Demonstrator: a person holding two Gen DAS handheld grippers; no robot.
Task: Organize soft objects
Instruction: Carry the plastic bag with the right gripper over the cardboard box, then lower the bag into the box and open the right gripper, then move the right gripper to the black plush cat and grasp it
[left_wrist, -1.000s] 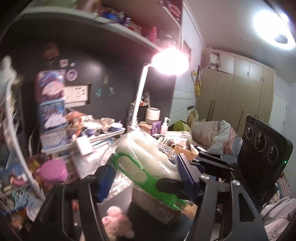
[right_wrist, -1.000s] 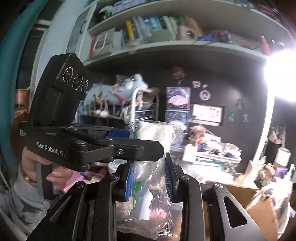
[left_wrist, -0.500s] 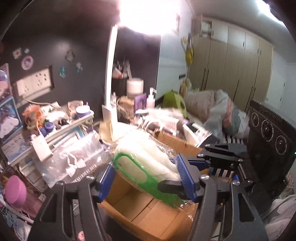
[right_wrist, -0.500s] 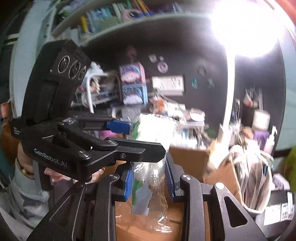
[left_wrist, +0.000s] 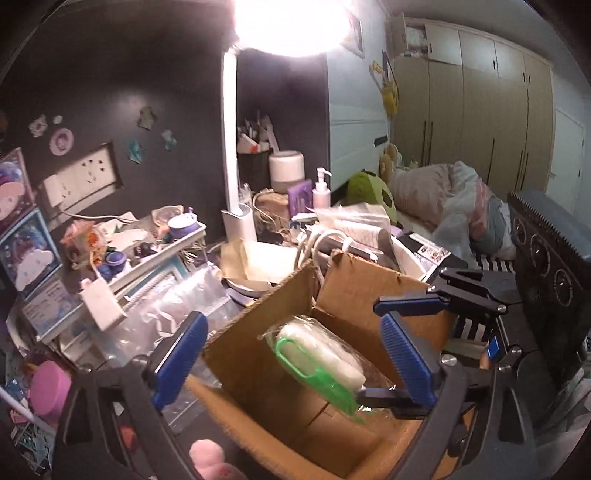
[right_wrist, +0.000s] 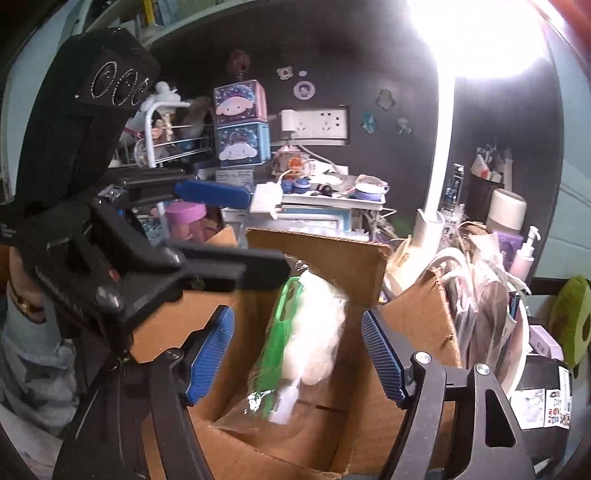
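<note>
1. Left gripper (left_wrist: 291, 358): jaws spread wide, blue pads clear of everything, holding nothing. It sits above the open cardboard box (left_wrist: 255, 325).
2. Right gripper (right_wrist: 295, 354): jaws also wide apart, nothing between the pads. It is over the same box (right_wrist: 317, 247).
3. Plastic-wrapped white soft item with green handle (left_wrist: 321, 358) is inside the box, tilted, free of both grippers; blurred in the right wrist view (right_wrist: 303, 332).
4. Pink plush (left_wrist: 210, 458) lies outside the box, at its near corner.
5. Around the box: cluttered desk, white lamp (left_wrist: 232, 155), pink container (left_wrist: 48, 387).
</note>
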